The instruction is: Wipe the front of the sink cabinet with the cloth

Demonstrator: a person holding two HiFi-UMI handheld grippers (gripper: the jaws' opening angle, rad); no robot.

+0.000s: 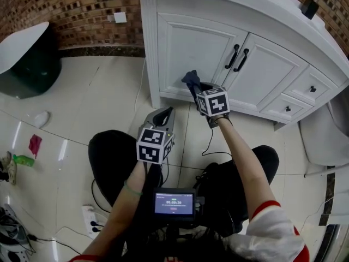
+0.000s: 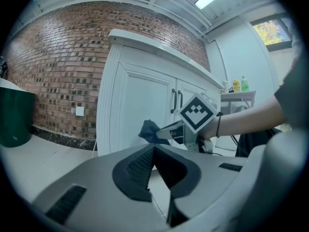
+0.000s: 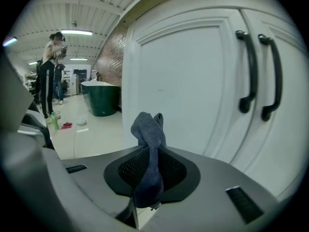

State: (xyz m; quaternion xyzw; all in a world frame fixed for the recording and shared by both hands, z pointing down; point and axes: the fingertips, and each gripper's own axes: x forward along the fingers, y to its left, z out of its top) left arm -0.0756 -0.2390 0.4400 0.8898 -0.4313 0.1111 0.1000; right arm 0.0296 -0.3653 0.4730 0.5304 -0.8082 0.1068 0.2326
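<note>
right gripper [image 1: 194,90] pinches blue cloth [image 3: 148,129] near cabinet door [image 1: 191,45], frame middle | left gripper [image 1: 165,113] closed, empty, lower

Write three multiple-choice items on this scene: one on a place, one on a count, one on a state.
1. Where is the cloth?
A. On the floor.
B. In the right tongs, by the left cabinet door.
C. On the countertop.

2. How many black bar handles do the two doors carry?
A. One.
B. Two.
C. Four.

3. How are the left tongs?
A. Shut, empty.
B. Open round the cloth.
C. Shut on a handle.

Key:
1 B: the right gripper view shows the blue cloth pinched in front of the door.
2 B: one handle per door, side by side.
3 A: its jaws meet with nothing between them.
</note>
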